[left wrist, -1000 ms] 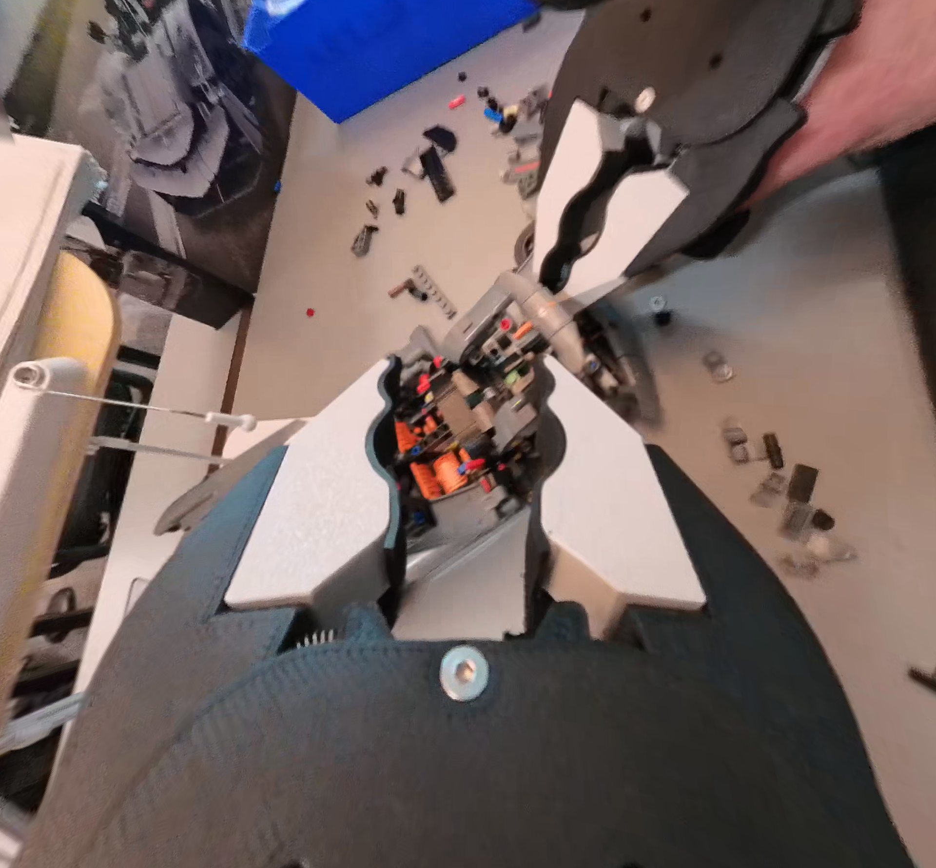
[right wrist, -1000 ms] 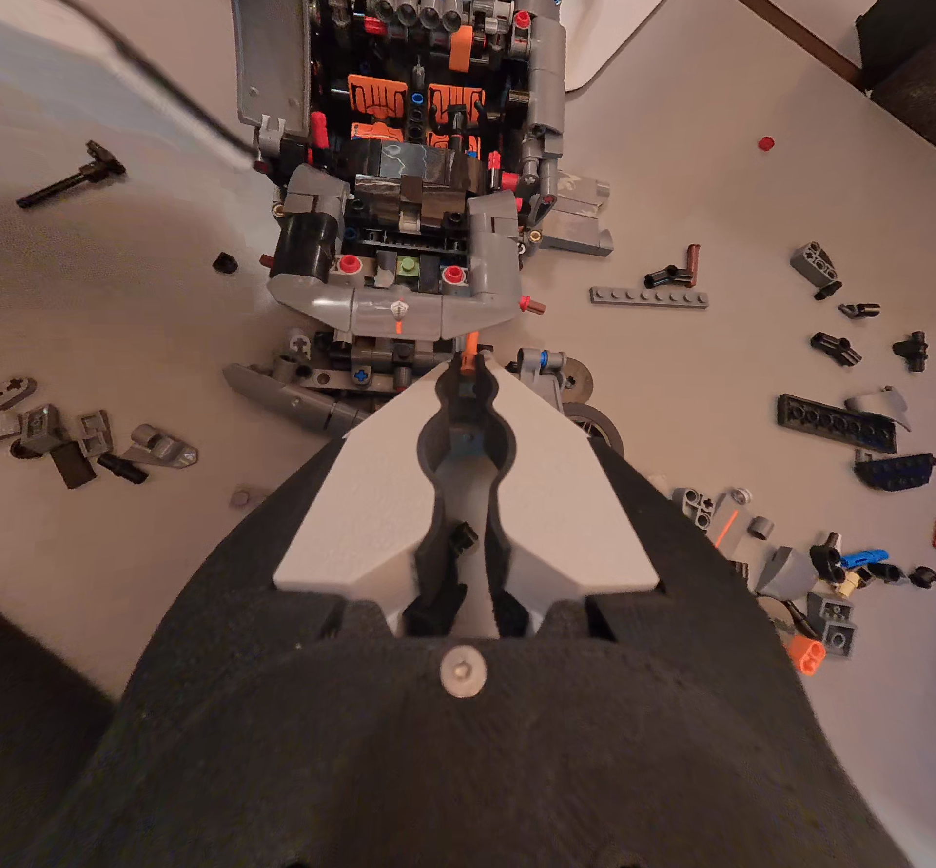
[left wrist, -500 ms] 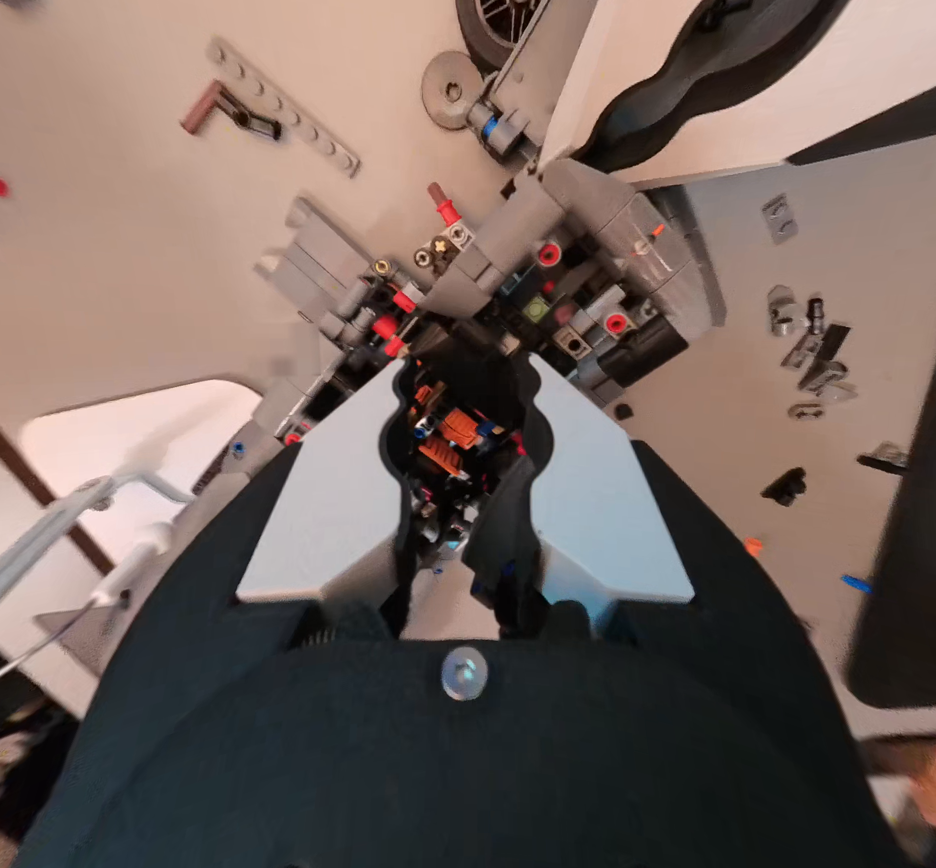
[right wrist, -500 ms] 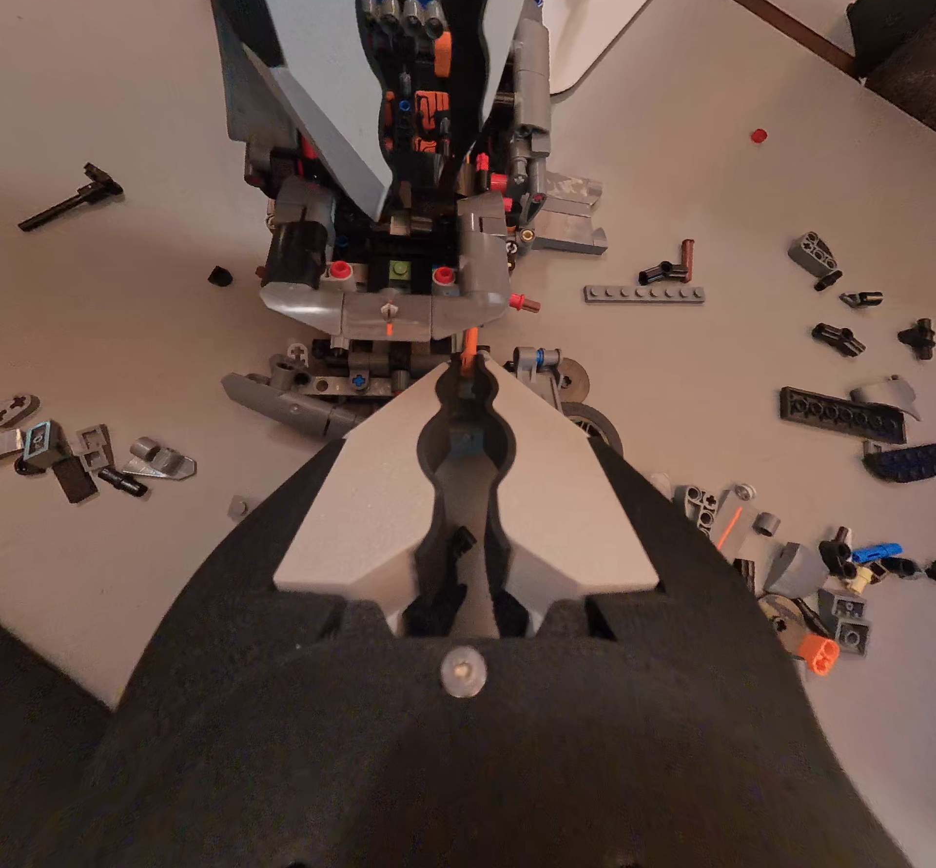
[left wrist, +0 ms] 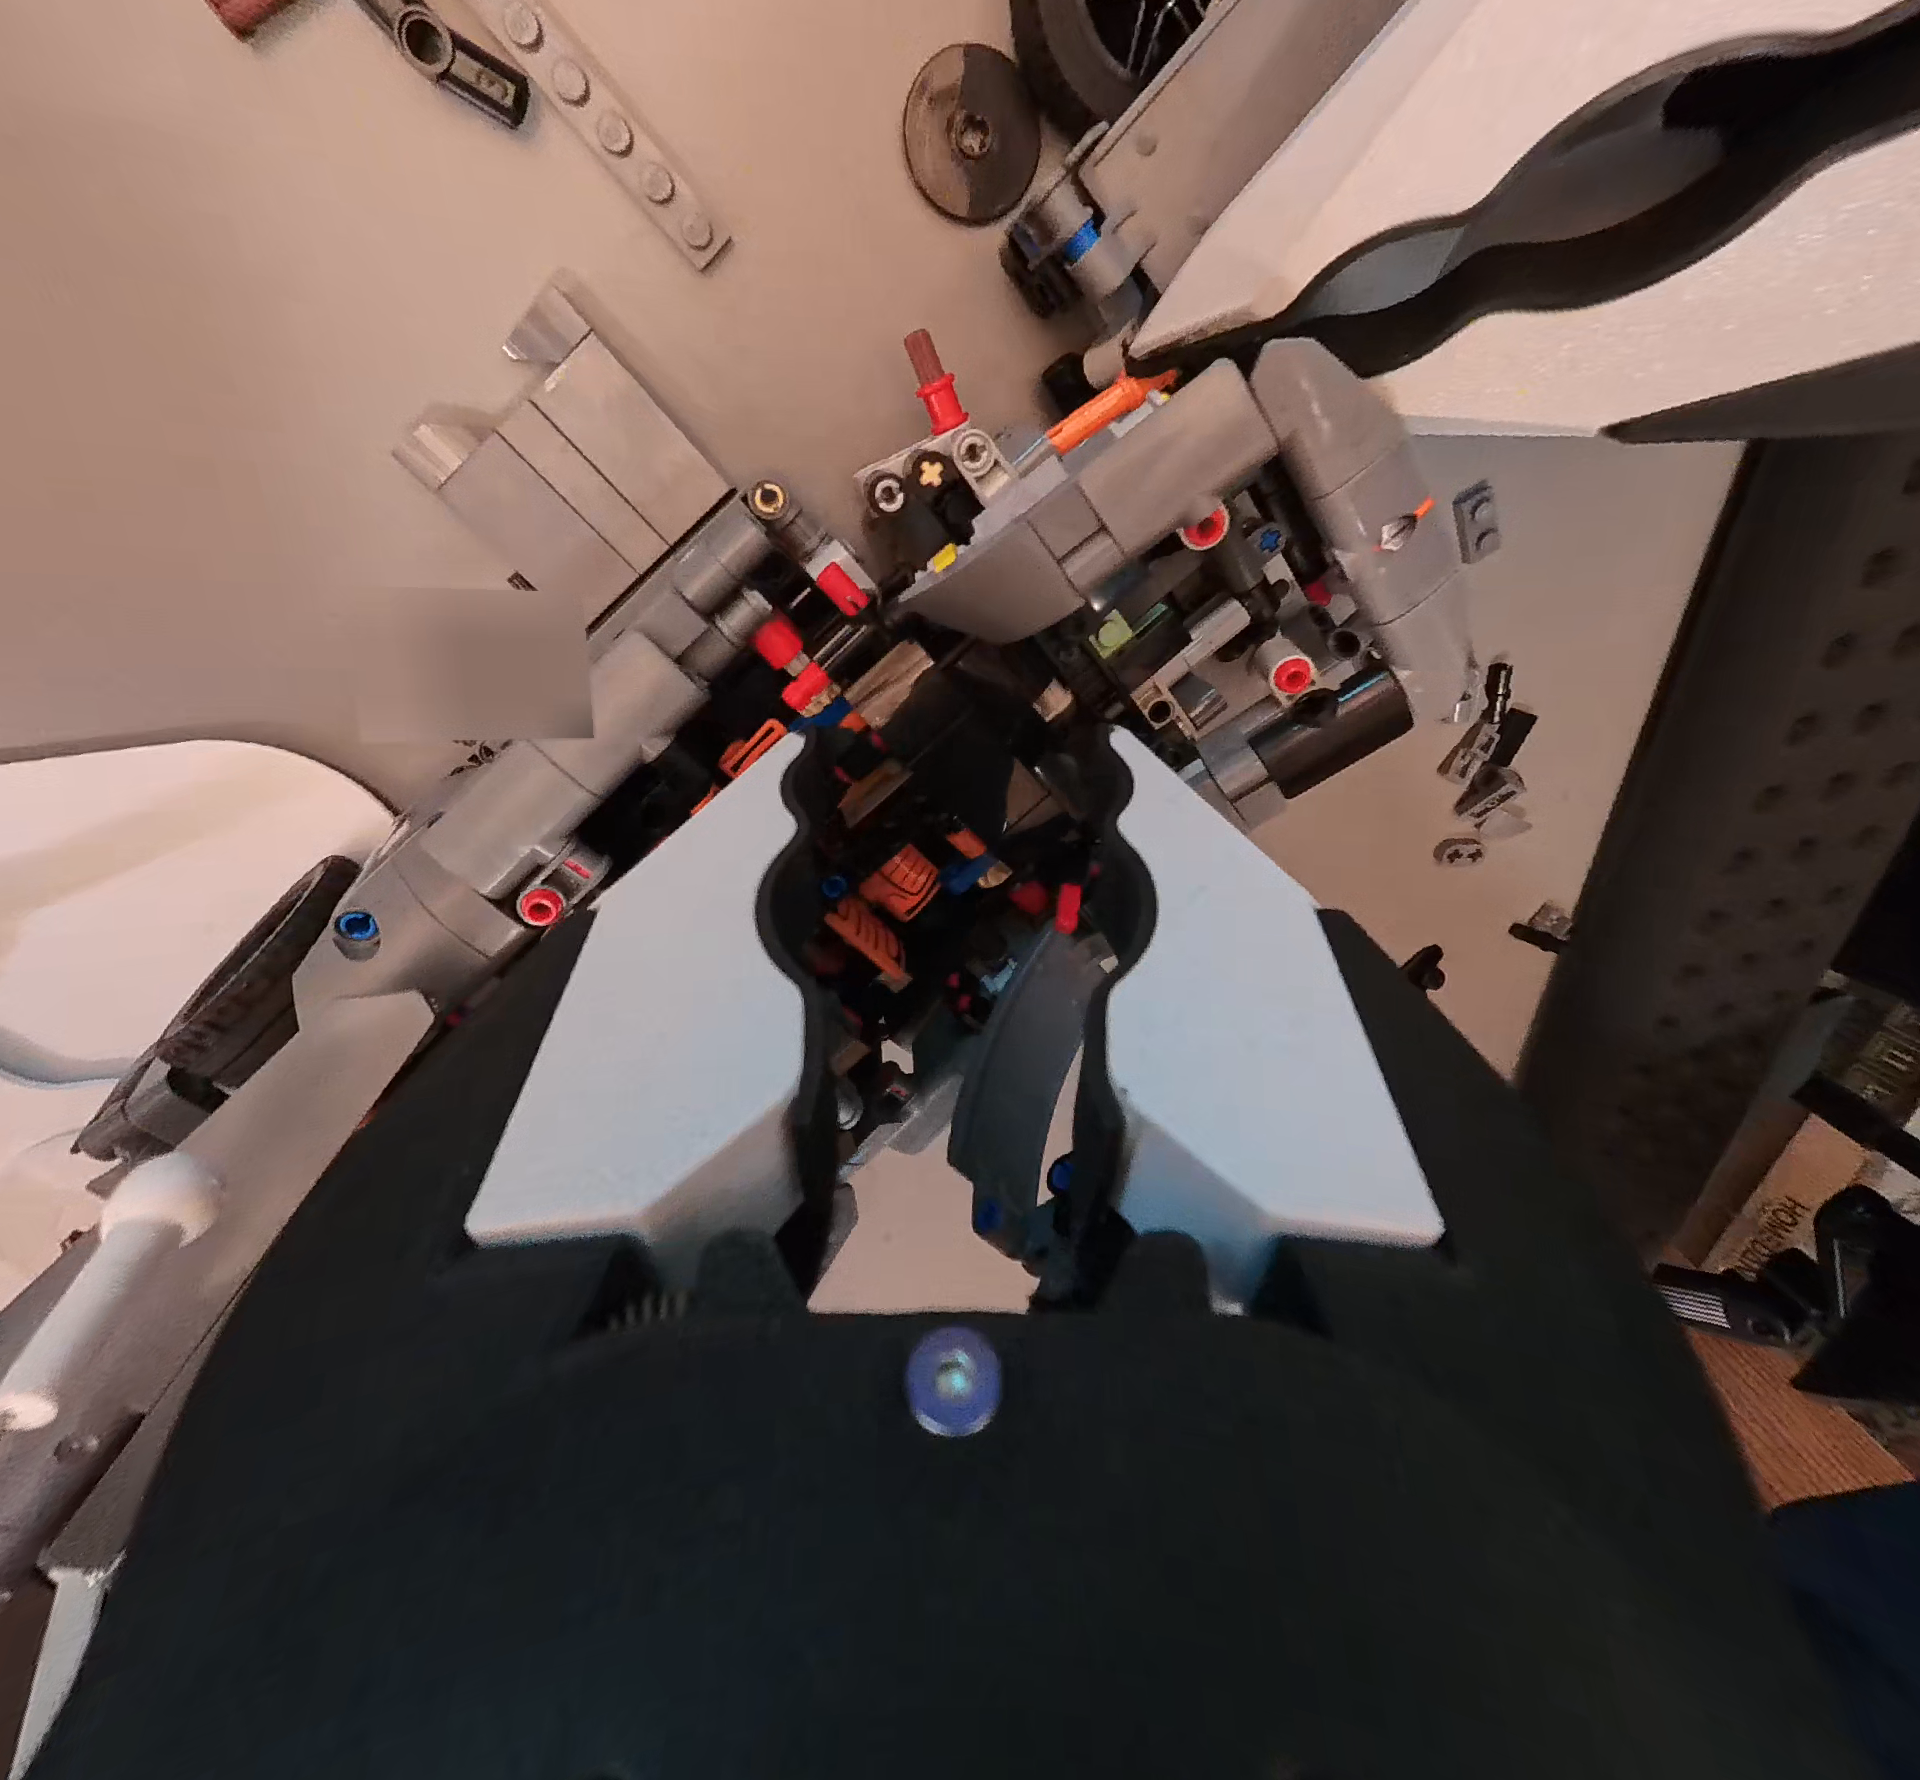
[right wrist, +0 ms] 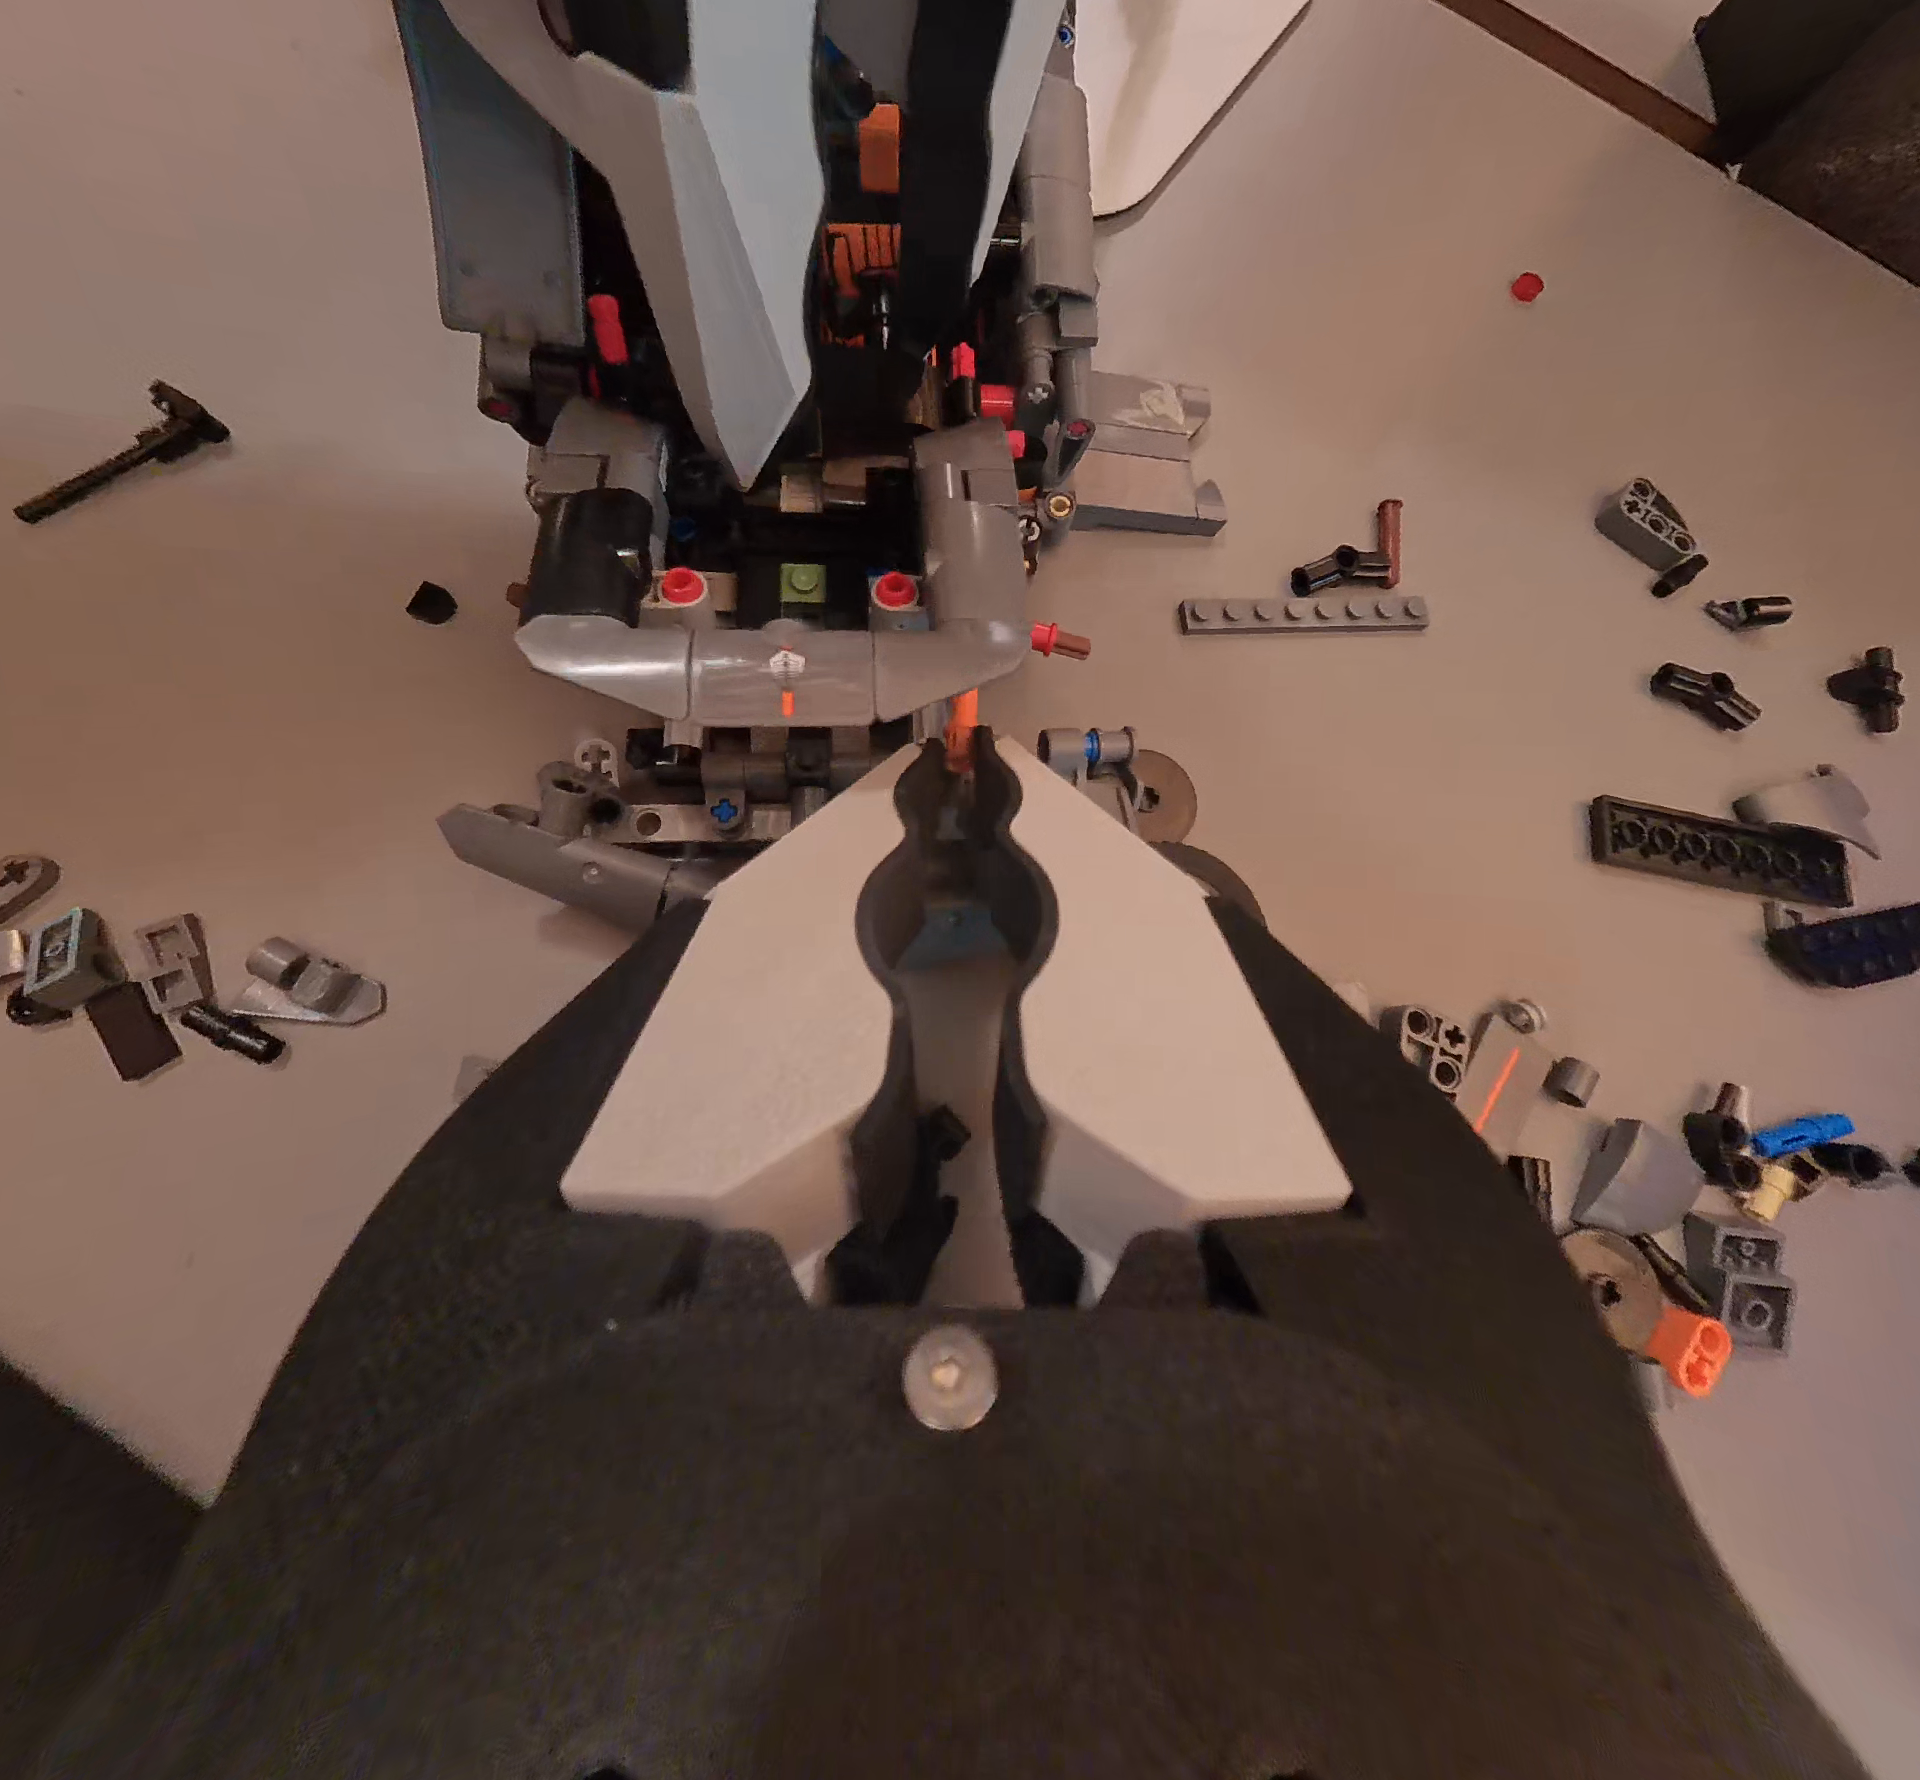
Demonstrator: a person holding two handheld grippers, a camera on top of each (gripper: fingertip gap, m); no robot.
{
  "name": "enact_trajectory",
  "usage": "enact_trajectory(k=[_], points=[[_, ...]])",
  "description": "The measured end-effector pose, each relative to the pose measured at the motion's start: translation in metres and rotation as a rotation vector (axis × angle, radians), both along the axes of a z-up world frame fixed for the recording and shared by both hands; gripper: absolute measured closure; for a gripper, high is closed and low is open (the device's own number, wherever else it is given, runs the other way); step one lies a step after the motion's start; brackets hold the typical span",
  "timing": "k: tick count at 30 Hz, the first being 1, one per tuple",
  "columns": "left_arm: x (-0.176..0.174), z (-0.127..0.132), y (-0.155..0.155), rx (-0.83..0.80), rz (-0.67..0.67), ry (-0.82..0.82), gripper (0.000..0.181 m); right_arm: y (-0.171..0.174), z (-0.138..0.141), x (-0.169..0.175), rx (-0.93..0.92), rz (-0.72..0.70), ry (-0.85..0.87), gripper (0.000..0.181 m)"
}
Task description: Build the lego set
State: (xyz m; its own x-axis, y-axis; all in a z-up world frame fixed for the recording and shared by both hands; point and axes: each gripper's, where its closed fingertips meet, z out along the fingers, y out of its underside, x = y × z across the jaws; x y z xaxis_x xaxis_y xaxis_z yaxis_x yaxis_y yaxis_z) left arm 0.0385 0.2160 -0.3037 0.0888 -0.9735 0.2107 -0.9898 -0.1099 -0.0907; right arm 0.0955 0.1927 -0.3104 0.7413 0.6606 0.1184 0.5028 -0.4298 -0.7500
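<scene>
The right gripper (right wrist: 961, 754), clenched on an orange pin (right wrist: 962, 714) at the grey car model (right wrist: 769, 660) mid-table, meets the left gripper (left wrist: 951, 785) spread over its core, leaving the build roughly half done, many loose parts (right wrist: 1714, 857) unplaced.

Warm, dim indoor light on both views. Soft shadows on the counter (right wrist: 1351, 380) left of and behind the fingers (right wrist: 790, 982); no hard glare. Strong fisheye bend at the edges, counter lines curving. Left wrist view softer: fingers (left wrist: 644, 1034) bluish and slightly blurred, screw below them smeared, far right edge out of focus. Right wrist view sharper, loose pieces crisp, other fingers above motion-blurred.
</scene>
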Motion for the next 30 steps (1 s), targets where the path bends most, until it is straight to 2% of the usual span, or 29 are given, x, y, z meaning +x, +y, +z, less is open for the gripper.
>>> enact_trajectory(k=[3, 14, 18, 22, 30], points=[[0.0002, -0.0003, -0.0002, -0.003, 0.001, -0.004, 0.134, -0.0004, -0.0011, 0.0, 0.028, -0.003, -0.061, 0.178], [0.0017, 0.0006, 0.001, -0.029, 0.007, -0.044, 0.139, -0.0001, -0.0001, 0.001, 0.028, -0.022, -0.045, 0.179], [0.0013, 0.0002, 0.0007, -0.028, 0.007, -0.044, 0.138, -0.0007, -0.0019, -0.0003, 0.053, -0.018, -0.101, 0.179], [0.0016, -0.0001, -0.0001, -0.023, 0.007, -0.056, 0.138, -0.0008, -0.001, -0.0008, 0.034, -0.017, -0.05, 0.179], [0.001, -0.0008, 0.0, -0.008, 0.011, -0.077, 0.137, -0.0002, 0.0018, -0.0038, 0.05, 0.031, -0.063, 0.179]])
